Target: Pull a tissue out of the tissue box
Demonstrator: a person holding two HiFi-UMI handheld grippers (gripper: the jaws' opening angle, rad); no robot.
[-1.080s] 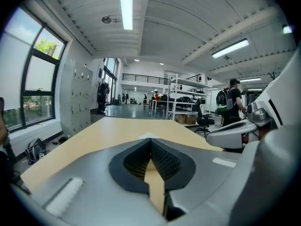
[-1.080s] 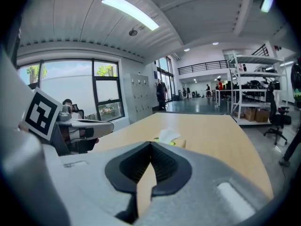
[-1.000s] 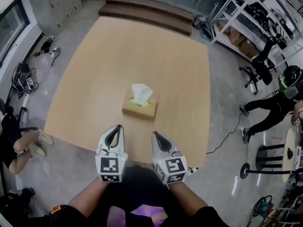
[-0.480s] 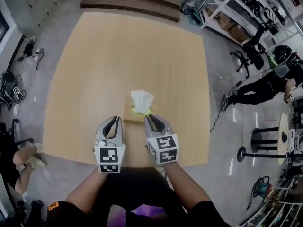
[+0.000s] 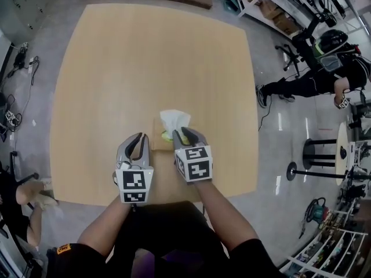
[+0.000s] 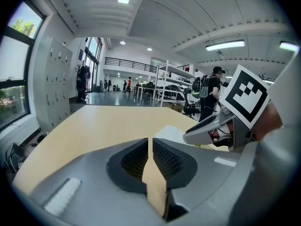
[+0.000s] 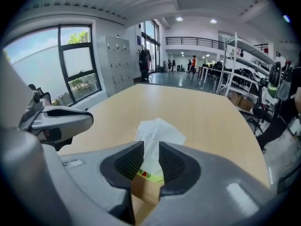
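A tan tissue box (image 5: pixel 157 139) sits on the wooden table (image 5: pixel 145 57) near its front edge, with a white tissue (image 5: pixel 174 120) standing up out of its green-rimmed slot. My right gripper (image 5: pixel 184 134) is over the box, right beside the tissue. In the right gripper view its jaws stand a narrow gap apart (image 7: pixel 151 149); the tissue (image 7: pixel 159 128) and the box (image 7: pixel 146 191) show through that gap. My left gripper (image 5: pixel 138 139) hangs just left of the box, shut and empty (image 6: pixel 150 142). The right gripper (image 6: pixel 211 130) shows at the right of the left gripper view.
The table's front edge lies just under my forearms. A person in black with a helmet (image 5: pixel 324 62) crouches on the floor to the right. A round stand (image 5: pixel 324 167) and shelves (image 5: pixel 278 10) are on that side. Cables (image 5: pixel 14 68) lie at the left.
Both grippers have moved forward from the table's front edge to the box. The right gripper has come up against the tissue; the left stops beside the box.
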